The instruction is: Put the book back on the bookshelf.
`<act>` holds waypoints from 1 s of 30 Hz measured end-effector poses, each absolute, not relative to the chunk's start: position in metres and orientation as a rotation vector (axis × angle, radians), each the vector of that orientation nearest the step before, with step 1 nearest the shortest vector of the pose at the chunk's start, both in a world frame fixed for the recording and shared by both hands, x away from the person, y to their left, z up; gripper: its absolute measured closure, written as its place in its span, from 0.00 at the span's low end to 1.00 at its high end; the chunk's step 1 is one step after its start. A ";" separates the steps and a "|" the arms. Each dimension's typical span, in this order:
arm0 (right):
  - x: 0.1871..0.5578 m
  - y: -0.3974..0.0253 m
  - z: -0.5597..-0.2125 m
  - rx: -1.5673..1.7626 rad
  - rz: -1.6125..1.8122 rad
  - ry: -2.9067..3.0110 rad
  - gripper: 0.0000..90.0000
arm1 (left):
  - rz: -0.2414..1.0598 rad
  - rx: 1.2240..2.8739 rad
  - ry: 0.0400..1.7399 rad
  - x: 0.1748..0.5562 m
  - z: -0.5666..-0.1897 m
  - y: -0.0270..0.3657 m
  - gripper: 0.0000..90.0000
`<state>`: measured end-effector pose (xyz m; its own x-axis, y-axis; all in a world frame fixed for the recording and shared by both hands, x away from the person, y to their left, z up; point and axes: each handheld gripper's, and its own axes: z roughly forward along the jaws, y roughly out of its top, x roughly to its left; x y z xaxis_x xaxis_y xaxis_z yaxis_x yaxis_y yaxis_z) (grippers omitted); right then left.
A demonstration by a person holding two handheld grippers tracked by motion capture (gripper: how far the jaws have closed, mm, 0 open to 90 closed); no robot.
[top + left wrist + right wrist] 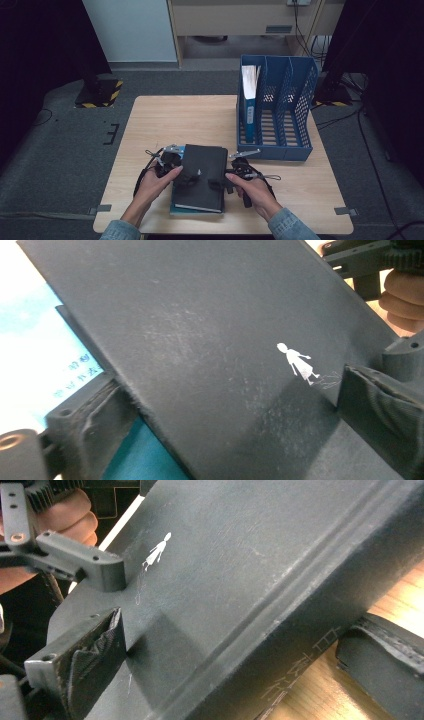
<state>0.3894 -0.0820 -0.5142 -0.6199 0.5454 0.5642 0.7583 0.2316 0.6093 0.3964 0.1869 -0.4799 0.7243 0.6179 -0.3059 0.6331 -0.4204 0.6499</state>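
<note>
Both tongs are clamped on the black book [202,175]: the left tongs [184,178] bite its left edge and the right tongs [216,183] its right edge, low in the middle of the high view. In the left gripper view one jaw sits under the cover at the lower left and the other presses on top at the right edge of the frame. In the right gripper view one jaw lies on the cover at the lower left and the other is beneath the spine at the lower right.

From largest to smallest: the table [165,120] fills the centre of the high view. The blue file rack [280,107] stands on it in the upper right, with a white and blue folder [248,95] upright in its leftmost slot and the other slots free. The black book lies at the lower centre, on top of a teal book [132,457] whose edge peeks out beneath. A small white figure [296,362] is printed on the black cover.

The step in hand looks like lifting the black book off the one under it, presumably to file it in the rack. Next the book needs raising evenly by both hands, turning upright, and carrying toward an open slot without dragging the teal book along.
</note>
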 end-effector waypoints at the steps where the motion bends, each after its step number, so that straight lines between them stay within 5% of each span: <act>1: 0.388 -0.080 -0.509 -1.222 -1.332 -2.310 0.01 | -0.010 2.146 0.931 0.396 -0.476 0.189 0.07; 10: 0.384 -0.078 -0.491 -1.197 -1.346 -2.399 0.06 | 0.037 2.128 0.926 0.390 -0.460 0.197 0.20; 19: 0.385 -0.079 -0.468 -1.181 -1.385 -2.472 0.17 | 0.089 2.081 0.947 0.390 -0.435 0.210 0.46; 30: 0.385 -0.077 -0.452 -1.158 -1.385 -2.531 0.24 | 0.112 2.082 0.952 0.386 -0.420 0.216 0.56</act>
